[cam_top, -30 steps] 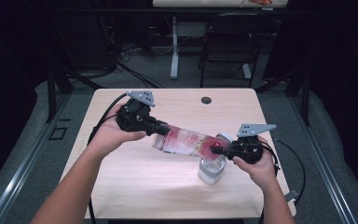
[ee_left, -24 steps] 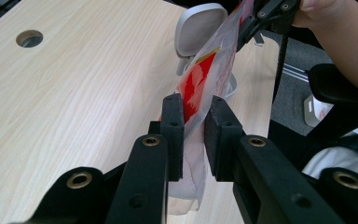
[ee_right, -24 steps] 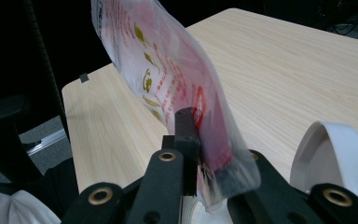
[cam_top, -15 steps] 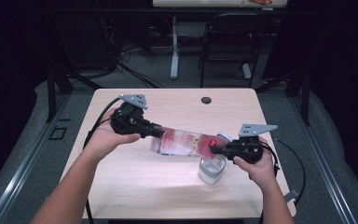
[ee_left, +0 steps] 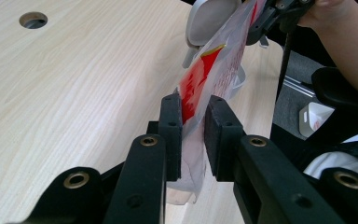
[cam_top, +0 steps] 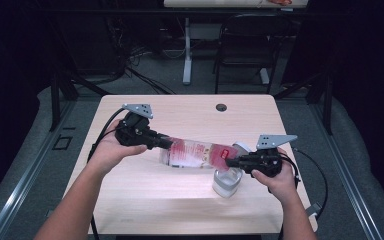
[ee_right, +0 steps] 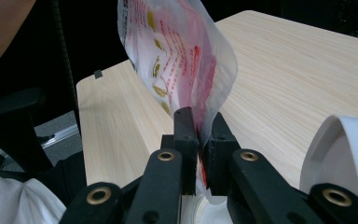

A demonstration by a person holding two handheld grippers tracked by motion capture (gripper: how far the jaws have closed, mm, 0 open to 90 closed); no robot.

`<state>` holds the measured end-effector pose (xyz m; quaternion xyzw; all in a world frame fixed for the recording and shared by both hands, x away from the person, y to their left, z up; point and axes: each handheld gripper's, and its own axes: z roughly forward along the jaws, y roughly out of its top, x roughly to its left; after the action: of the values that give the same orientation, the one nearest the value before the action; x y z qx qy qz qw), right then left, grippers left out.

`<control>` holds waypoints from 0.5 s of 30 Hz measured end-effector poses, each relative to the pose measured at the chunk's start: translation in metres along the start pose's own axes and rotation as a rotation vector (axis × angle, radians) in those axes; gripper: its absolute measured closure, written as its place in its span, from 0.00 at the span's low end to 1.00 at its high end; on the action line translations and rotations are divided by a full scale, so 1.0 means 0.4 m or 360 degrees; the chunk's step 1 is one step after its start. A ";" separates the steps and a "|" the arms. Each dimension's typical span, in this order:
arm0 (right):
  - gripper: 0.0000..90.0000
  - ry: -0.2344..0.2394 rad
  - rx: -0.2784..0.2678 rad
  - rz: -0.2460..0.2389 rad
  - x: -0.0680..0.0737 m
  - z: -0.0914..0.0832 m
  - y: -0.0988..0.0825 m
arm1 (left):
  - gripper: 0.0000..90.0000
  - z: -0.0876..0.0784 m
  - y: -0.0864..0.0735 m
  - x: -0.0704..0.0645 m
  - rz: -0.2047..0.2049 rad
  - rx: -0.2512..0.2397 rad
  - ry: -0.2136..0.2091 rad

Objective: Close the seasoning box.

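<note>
A clear plastic pouch [cam_top: 195, 154] printed in red and white hangs stretched between my two grippers above the table [cam_top: 180, 110]. My left gripper [cam_top: 166, 143] is shut on the pouch's one end [ee_left: 205, 74], its pads [ee_left: 170, 121] pinching the film. My right gripper [cam_top: 230, 161] grips the opposite edge [ee_right: 177, 46]. Its jaws have just been closing, and the film is pinched between them. Right below the right gripper stands a white container [cam_top: 226, 184] with its flip lid [ee_right: 345, 149] raised.
A round cable hole [cam_top: 221, 107] sits near the table's far edge. A dark chair [cam_top: 240, 40] and floor cables lie beyond the table. Bare wood spreads left of the pouch [ee_left: 74, 93].
My left gripper has sunk a little with its end of the pouch. The right hand has stayed over the container.
</note>
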<state>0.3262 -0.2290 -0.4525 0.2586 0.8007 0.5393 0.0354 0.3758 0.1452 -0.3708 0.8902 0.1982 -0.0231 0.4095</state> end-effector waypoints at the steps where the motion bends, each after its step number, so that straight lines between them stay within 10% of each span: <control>1: 0.94 0.0003 0.0002 0.0007 -0.001 0.001 -0.001 | 0.87 -0.001 -0.001 -0.001 0.0003 0.0016 0.0034; 15: 0.98 0.0004 0.0049 0.0046 -0.018 0.014 -0.018 | 0.87 0.003 -0.013 0.004 -0.0004 0.0024 0.0044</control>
<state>0.3315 -0.2295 -0.4627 0.2699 0.8052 0.5276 0.0227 0.3753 0.1480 -0.3756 0.8932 0.2049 -0.0128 0.4001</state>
